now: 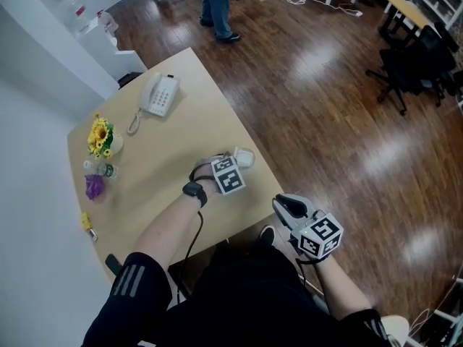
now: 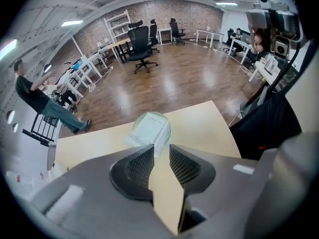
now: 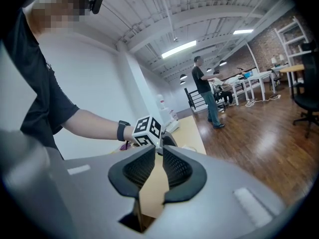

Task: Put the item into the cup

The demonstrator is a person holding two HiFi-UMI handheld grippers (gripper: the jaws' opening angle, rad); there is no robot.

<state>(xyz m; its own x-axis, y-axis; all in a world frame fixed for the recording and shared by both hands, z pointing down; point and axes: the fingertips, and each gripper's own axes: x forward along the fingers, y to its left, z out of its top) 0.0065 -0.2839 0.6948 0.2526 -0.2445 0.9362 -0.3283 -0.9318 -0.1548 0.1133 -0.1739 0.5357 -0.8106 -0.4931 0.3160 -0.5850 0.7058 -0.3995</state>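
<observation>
Head view: spotted left gripper [image 1: 230, 161] low on the table [image 1: 166, 157], just beside the cup [image 1: 244, 157]; right gripper [image 1: 289, 207] parked off the edge.

Left gripper view: found jaws partly apart, holding nothing, white packet-like item [image 2: 148, 128] seemingly inside the cup already. Probably light, thin, crinkly, so best pinched gently by an edge.

Right gripper view: jaws barely apart, empty, aimed at the left's marker cube [image 3: 147, 131].
</observation>
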